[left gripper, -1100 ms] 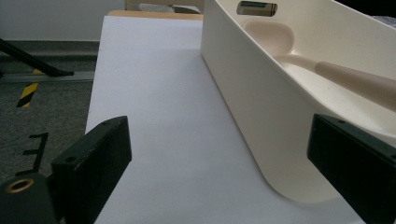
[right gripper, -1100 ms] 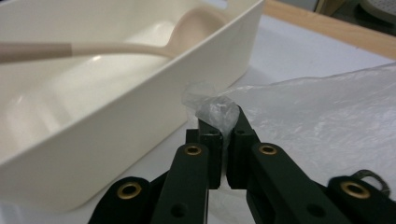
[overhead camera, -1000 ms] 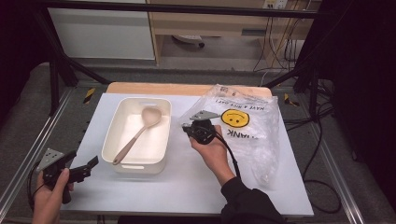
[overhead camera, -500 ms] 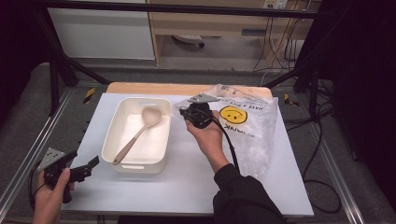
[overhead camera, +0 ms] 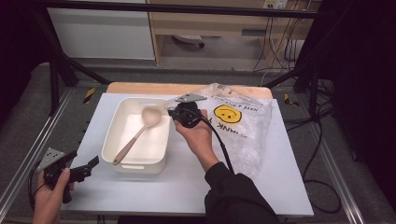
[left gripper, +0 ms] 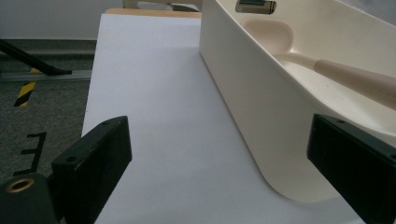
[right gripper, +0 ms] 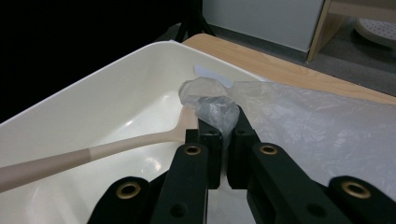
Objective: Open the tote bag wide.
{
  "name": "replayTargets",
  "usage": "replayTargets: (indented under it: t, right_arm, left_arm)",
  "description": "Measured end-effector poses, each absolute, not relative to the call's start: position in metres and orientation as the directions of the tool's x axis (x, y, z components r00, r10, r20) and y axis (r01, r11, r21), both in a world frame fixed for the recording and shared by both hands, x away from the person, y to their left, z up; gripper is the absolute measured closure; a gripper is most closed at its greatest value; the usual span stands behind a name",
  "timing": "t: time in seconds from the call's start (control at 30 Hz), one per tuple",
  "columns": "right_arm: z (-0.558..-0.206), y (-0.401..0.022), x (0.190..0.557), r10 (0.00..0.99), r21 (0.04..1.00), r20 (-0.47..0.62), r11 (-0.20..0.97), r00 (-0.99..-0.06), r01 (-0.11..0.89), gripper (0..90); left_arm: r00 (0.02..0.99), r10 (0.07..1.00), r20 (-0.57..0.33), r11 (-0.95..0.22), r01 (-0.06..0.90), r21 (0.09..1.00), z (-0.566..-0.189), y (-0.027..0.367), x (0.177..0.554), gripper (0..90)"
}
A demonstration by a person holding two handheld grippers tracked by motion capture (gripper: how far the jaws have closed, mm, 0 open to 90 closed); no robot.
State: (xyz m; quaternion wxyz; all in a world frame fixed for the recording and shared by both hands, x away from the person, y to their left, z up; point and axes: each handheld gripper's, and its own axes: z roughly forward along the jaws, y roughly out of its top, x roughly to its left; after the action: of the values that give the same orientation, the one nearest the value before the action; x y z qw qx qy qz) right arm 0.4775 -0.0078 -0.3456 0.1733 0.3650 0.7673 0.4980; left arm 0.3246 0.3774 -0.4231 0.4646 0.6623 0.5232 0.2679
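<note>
Bag (overhead camera: pixel 243 126), thin crinkled clear plastic, yellow smiley print, lying on white table (overhead camera: pixel 280 186) right of tray (overhead camera: pixel 116 122); 1 corner pinched in clenched jaws of right gripper (right gripper: pixel 223 122). Tray glossy cream, rounded rectangle, holding 1 beige spoon (overhead camera: pixel 137 135). Left gripper (left gripper: pixel 219 163): jaws wide apart, empty, beside tray.

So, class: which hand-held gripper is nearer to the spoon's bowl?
Right. The right hand-held gripper, shut on the plastic bag, hangs at the white tray's far right rim beside the spoon. The left hand-held gripper sits open, outside the tray's near left corner.
</note>
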Motion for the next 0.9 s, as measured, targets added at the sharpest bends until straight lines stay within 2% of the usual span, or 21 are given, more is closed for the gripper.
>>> replayTargets:
  t: [0.07, 0.13, 0.33, 0.43, 0.6, 0.9]
  right_arm:
    - [-0.350, -0.006, 0.478, 0.730, 0.884, 0.094, 0.251, -0.676, 0.394, 86.0]
    - [-0.353, -0.005, 0.477, 0.721, 0.874, 0.105, 0.262, -0.685, 0.409, 78.8]
    - [-0.349, -0.006, 0.470, 0.712, 0.856, 0.115, 0.282, -0.692, 0.433, 32.7]
    - [-0.345, -0.009, 0.464, 0.701, 0.856, 0.106, 0.297, -0.705, 0.424, 21.0]
    - [-0.344, -0.026, 0.456, 0.706, 0.861, 0.094, 0.296, -0.702, 0.413, 14.4]
    - [-0.352, -0.064, 0.447, 0.720, 0.861, 0.105, 0.279, -0.686, 0.425, 9.4]
  left_arm:
    - [0.311, 0.941, -0.131, -0.022, 0.445, 0.895, -0.423, 0.378, 0.325, 6.3]
    - [0.311, 0.941, -0.129, -0.024, 0.446, 0.895, -0.423, 0.378, 0.325, 6.3]
    - [0.309, 0.942, -0.130, -0.022, 0.443, 0.896, -0.423, 0.377, 0.325, 6.3]
    - [0.307, 0.943, -0.129, -0.021, 0.442, 0.897, -0.423, 0.377, 0.324, 6.3]
    - [0.307, 0.943, -0.129, -0.019, 0.438, 0.899, -0.423, 0.377, 0.324, 6.3]
    - [0.305, 0.944, -0.126, -0.021, 0.438, 0.899, -0.423, 0.377, 0.324, 6.3]
